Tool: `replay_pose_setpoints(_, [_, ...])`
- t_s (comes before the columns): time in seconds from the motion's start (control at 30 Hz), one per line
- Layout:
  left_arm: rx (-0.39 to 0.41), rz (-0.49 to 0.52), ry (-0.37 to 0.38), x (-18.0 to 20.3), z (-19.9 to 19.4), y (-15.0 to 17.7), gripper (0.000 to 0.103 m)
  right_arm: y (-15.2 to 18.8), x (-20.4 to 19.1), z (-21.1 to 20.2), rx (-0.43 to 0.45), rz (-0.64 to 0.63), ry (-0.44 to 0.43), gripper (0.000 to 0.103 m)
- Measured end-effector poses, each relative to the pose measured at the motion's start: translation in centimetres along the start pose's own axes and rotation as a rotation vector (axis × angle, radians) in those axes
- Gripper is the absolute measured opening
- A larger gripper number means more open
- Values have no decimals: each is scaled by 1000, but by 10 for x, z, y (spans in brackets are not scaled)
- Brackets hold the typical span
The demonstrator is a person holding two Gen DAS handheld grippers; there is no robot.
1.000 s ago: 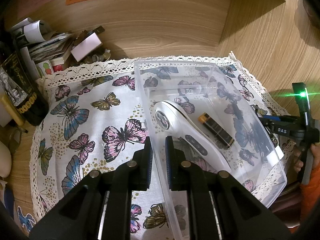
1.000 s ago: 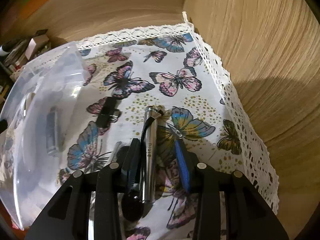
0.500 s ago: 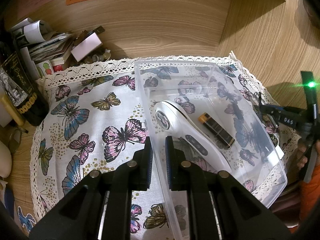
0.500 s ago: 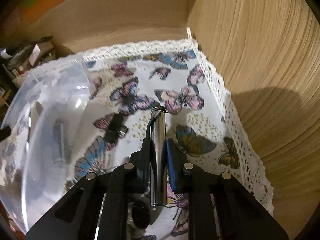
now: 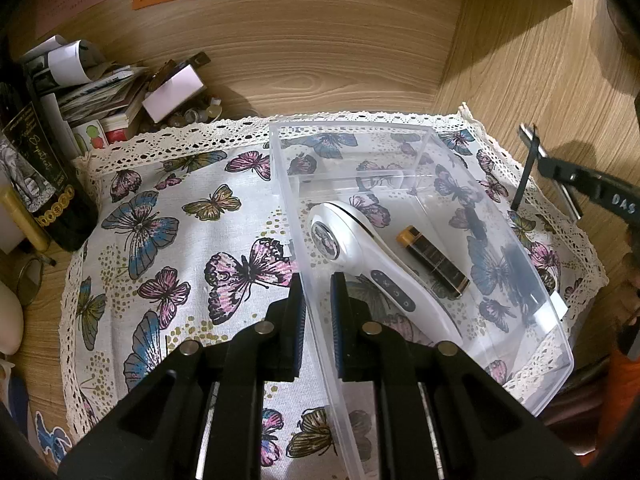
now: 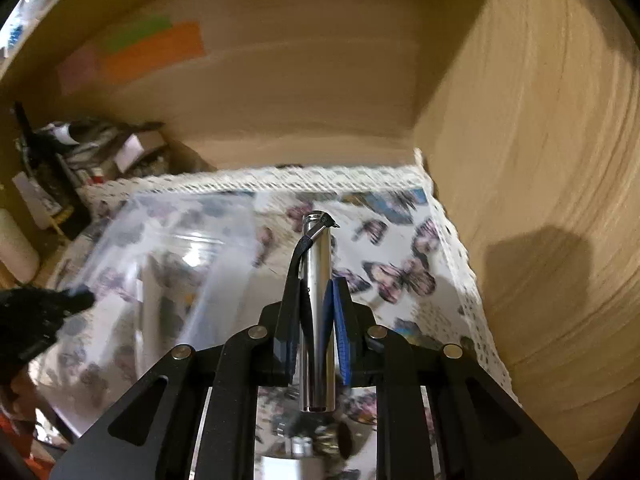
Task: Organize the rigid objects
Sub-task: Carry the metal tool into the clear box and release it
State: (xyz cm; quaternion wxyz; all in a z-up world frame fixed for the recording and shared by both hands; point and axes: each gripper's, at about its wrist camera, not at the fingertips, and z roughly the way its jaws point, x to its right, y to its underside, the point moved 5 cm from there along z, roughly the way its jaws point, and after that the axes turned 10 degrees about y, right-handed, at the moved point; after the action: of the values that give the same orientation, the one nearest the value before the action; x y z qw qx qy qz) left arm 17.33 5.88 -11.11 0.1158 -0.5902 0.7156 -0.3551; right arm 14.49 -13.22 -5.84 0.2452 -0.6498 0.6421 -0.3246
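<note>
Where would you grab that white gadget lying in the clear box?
Probably by the narrow handle of the white gadget, coming from above through the clear box's open top. The handle is slim enough for pads to pinch across, while the round head is broad. The battery lies close beside it, so keep that side's finger tight against the handle.

Our right claw (image 6: 316, 324), which stood open around the silver metal tube (image 6: 318, 312) a second ago, now pinches it between both pads. We have lifted the tube off the butterfly cloth (image 6: 404, 276); it hangs above the worktop, its black cord (image 6: 295, 256) looped at the upper end. In the left wrist view the right claw (image 5: 536, 148) has climbed from the middle right edge to the upper right of the frame.
</note>
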Motion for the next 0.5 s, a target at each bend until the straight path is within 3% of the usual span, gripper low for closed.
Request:
replay_pose_setpoints(0.27, [0,0,0,0,0,0,10,-13,-41,-14,54,-80,-93,14])
replay_pose_setpoints(0.5, [9,1,2,0,-2,0,10,-5,-76,-7,20,-149,-162,14])
